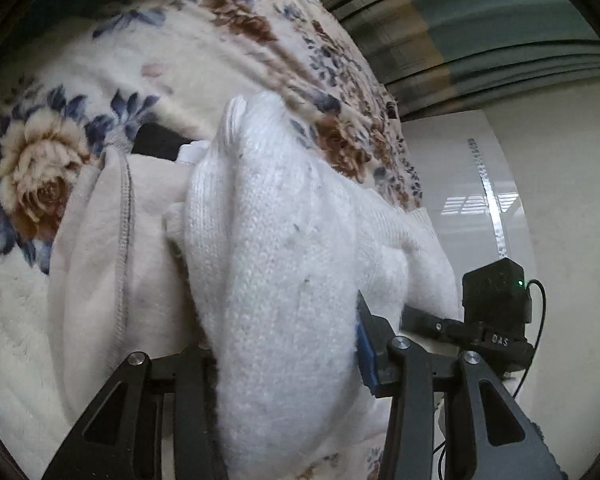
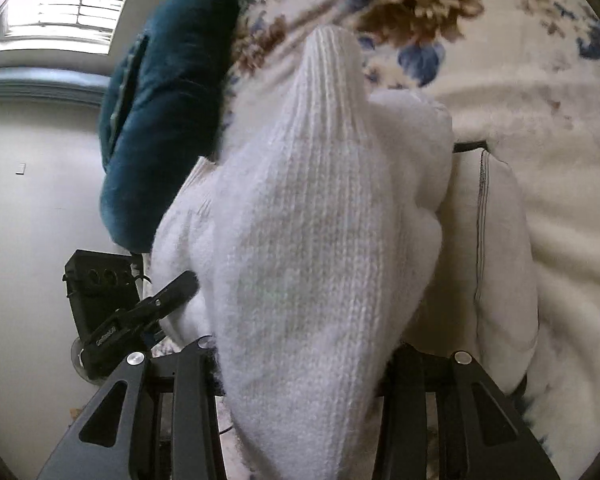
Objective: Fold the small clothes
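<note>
Both claws clamp one fluffy white ribbed-knit garment (image 1: 284, 264), left claw (image 1: 288, 360) and right claw (image 2: 300, 364) each partly closed on bunched fabric, lifting it above the floral fleece bedspread (image 1: 60, 152), apparently for folding beside a cream stitched cloth (image 1: 100, 248).

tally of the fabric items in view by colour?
White: 1, white knit sweater, clamped in both the left gripper and the right gripper
Cream: 1, cream garment beside it
Floral: 1, floral blanket underneath
Teal: 1, teal cushion
Total: 4
</note>
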A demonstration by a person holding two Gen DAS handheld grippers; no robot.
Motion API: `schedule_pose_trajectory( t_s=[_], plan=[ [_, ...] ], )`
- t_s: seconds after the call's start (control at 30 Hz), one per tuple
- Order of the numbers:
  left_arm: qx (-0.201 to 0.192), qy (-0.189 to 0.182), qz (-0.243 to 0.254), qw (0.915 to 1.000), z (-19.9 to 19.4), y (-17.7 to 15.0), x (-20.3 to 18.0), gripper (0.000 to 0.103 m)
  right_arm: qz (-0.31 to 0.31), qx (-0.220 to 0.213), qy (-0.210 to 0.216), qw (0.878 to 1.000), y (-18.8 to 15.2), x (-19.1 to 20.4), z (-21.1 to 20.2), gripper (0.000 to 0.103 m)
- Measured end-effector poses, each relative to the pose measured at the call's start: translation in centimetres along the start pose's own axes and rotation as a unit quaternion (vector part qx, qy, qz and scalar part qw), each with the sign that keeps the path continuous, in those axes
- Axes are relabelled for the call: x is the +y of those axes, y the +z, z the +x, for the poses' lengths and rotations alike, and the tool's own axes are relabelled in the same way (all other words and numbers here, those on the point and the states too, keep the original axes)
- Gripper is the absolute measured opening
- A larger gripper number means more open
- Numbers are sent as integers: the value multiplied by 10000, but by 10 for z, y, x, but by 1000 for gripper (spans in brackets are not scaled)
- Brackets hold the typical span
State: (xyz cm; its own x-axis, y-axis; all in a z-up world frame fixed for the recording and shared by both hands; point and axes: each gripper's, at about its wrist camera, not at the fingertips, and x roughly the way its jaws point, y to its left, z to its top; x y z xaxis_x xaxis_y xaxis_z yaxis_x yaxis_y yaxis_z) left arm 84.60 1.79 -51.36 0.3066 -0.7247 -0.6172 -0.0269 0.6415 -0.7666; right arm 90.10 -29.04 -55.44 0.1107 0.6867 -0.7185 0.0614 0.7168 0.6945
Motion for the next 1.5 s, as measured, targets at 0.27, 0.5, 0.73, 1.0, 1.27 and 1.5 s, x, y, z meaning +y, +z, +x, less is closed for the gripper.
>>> schedule_pose_trajectory(
  t_s=[0.27,0.5,0.73,1.0,1.27,1.5],
  plan=[
    [-291,751,448,9957,-40,-18,-23,57,-426,47,-1127,9927,8,14,-4,78],
    [-1297,2276,1353,9556,-69,-36,-56,103,-1084,-1054,-3596,9208,-53,56,-30,103],
    [-771,3373,1796,9209,-56,-76,-79,103,-786,-1444,-3999,9017,-127,75,-48,103],
    [-1036,3513,1954,9098,-114,-127,-153,103,-916,-1933,-4304,8769,-212,141,-126,103],
    [-1389,3423,2064,9061,-191,-196,-238,103,-1087,-2449,-4281,8631,-303,224,-223,103],
    [-1782,3429,2278,8937,-264,-255,-308,103,-1163,-2956,-4158,8522,-386,287,-310,103]
  ],
)
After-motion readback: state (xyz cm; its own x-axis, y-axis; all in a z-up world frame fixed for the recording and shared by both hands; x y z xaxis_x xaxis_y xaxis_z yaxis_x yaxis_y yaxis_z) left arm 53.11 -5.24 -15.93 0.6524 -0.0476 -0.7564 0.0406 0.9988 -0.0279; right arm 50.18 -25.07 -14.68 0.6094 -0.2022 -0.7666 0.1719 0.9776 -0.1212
